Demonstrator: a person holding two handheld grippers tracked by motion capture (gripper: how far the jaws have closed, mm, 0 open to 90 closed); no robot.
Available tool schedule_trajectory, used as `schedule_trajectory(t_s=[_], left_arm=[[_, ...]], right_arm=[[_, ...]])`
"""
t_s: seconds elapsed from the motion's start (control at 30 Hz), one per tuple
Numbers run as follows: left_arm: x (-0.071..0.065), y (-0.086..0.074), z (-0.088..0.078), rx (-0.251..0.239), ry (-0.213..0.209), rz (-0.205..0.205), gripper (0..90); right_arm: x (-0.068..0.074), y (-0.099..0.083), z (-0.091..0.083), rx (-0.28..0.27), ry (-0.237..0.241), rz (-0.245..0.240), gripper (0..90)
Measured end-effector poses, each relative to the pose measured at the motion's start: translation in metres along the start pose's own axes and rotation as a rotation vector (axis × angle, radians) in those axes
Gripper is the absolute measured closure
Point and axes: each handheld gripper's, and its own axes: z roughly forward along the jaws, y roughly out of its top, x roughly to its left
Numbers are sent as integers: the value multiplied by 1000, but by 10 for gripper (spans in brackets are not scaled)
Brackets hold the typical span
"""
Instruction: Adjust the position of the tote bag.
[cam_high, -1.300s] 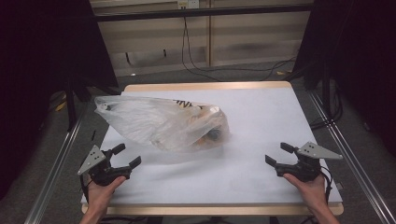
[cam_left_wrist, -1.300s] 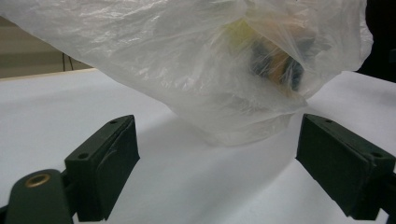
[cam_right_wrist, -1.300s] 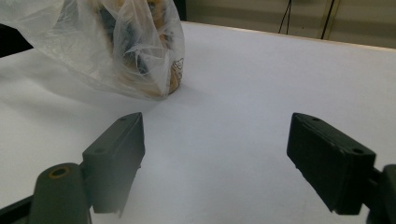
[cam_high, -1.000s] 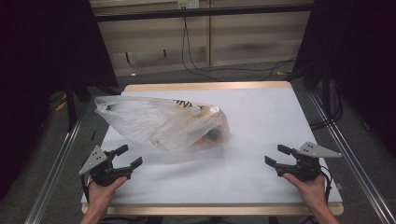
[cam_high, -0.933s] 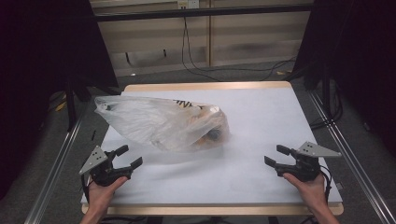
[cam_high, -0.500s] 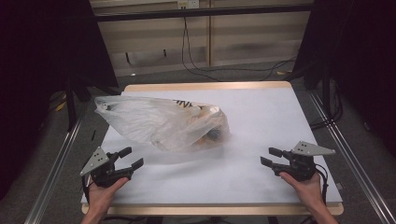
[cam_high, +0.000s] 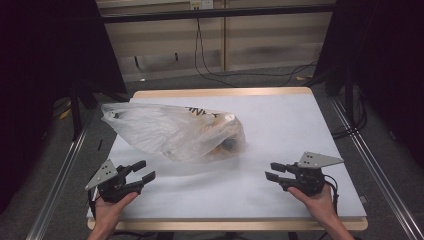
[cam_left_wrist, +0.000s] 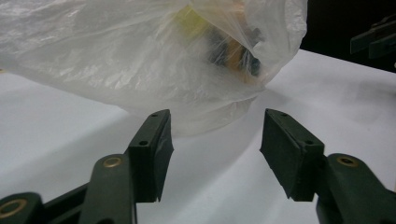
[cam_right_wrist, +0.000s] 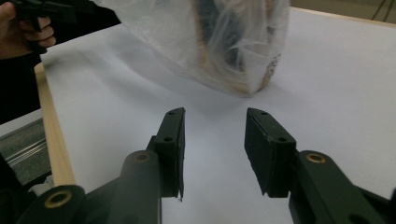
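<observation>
The bag, a thin clear plastic one with dark and orange things bunched at its right end, lies on the white table left of centre, its loose mouth trailing toward the far left corner; both tongs sit near the front edge, well apart from it. The left gripper holds nothing, its jaws partly spread and just now closing with only bare table between them; the right gripper is likewise empty, jaws part-way apart and closing on air. The likely trouble is the film itself; it is slack and slippery, so a pinch on a single fold may slide off, or lift only the skin while the heavy end stays down and the contents roll out of the mouth. If the jaws go on narrowing before they reach the plastic, they may push the bag instead of taking it. A tug from the left alone could drag the mouth over the left edge, which it already nears. Room is generous elsewhere; the whole right half and the front strip are bare, so the right gripper has a free path to the weighted end; the wooden rim marks the limit at the front.
</observation>
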Motion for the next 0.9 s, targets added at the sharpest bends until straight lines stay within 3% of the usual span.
schedule_trajectory(t_s=[0.1, 0.37, 0.4, 0.53, 0.63, 0.73, 0.9], left_arm=[[-2, 2, 1, 7, -12, 16, 478], [-6, 6, 2, 14, -32, 13, 506], [-6, 7, 3, 13, -40, 9, 526], [-6, 8, 3, 25, -61, 3, 584], [-8, 11, 3, 18, -51, -10, 584], [-7, 15, 3, 18, -47, 3, 584], [-8, 24, 8, 7, -66, 14, 584]], right_arm=[[8, 5, 8, 15, 31, -31, 617], [23, 22, 27, 15, 93, -64, 667], [27, 30, 36, 12, 112, -81, 683], [35, 43, 51, 3, 139, -97, 645], [41, 48, 63, 12, 167, -109, 657], [46, 53, 72, 17, 190, -122, 672], [53, 63, 81, 5, 216, -144, 711]])
